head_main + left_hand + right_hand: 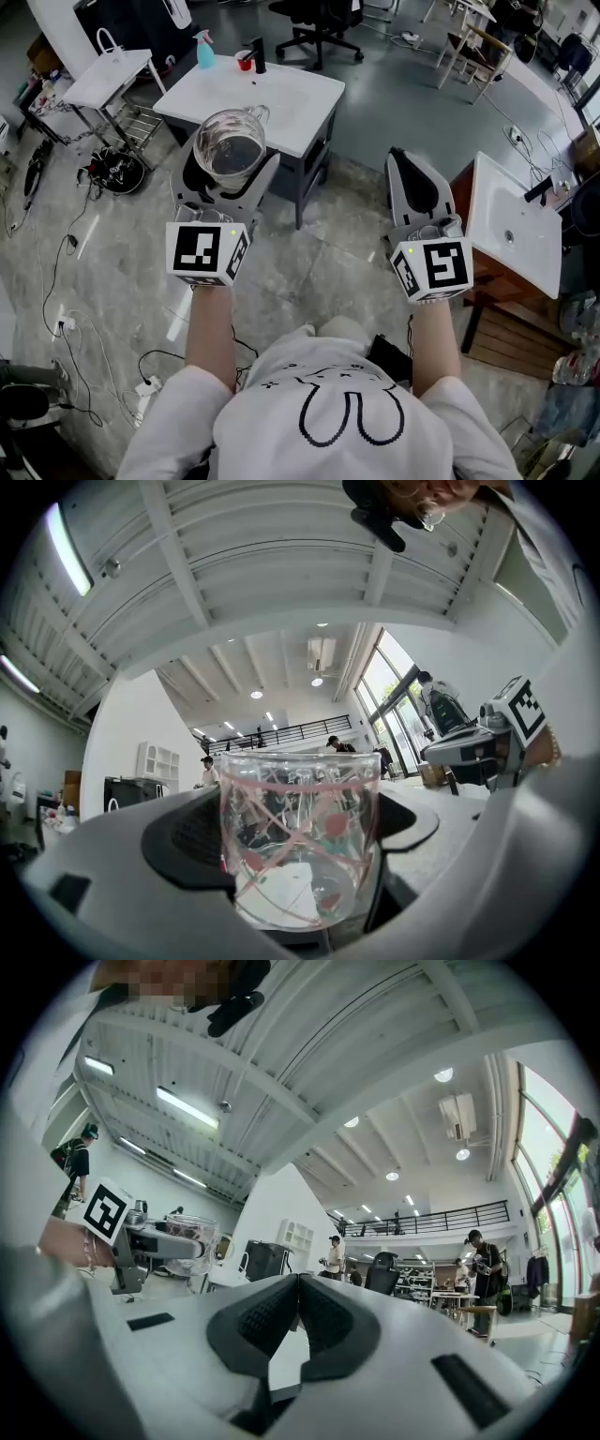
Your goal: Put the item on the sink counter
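A clear glass cup (230,148) with a pink line pattern stands upright between the jaws of my left gripper (228,173), which is shut on it, held up in the air. In the left gripper view the cup (300,836) fills the gap between the dark pads (183,841). My right gripper (403,164) hovers at the right with its pads (262,1321) pressed together and nothing in them. A white sink counter (281,103) with a black faucet (260,56) lies ahead, beyond the cup. The held cup (187,1232) also shows at the left of the right gripper view.
A blue spray bottle (204,49) and a red cup (245,61) stand at the counter's far edge. A second white sink (511,230) is at the right, a white cart (108,77) at the left, cables (112,169) on the floor, and an office chair (319,23) behind.
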Demonstrator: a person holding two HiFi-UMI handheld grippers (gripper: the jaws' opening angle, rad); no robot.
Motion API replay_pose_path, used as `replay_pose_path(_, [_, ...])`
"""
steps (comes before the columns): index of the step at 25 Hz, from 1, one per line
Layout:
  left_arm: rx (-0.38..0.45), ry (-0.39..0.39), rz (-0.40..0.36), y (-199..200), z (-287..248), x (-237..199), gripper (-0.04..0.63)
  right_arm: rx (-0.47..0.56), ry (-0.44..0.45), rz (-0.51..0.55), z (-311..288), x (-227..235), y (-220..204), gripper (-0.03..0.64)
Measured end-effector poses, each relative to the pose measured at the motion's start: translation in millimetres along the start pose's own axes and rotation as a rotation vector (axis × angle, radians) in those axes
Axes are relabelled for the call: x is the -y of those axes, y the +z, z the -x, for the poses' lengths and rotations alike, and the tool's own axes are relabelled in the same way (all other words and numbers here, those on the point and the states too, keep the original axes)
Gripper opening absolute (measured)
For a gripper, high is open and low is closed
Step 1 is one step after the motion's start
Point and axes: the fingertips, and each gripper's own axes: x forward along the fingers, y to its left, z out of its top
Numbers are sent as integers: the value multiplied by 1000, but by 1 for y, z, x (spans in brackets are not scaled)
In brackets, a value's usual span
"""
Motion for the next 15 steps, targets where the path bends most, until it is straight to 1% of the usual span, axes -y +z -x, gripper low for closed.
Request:
replay_pose_path(3, [-8,-5,14,-12,-13,-10,457,-20,0,3,-15,1,-10,28])
replay_pose_path(6, [-17,-15,9,-22,-28,-15,457,-30,-2,-1,-30,7,-21,28])
replay_pose_path(11, [-6,-25,10,-34,-59,-27,457,-21,6,-11,-65,19,-37,28])
replay_pose_path(15, [4,-39,-3,-48,-95,-36,456,-10,8,-18,-100,34,-54,28])
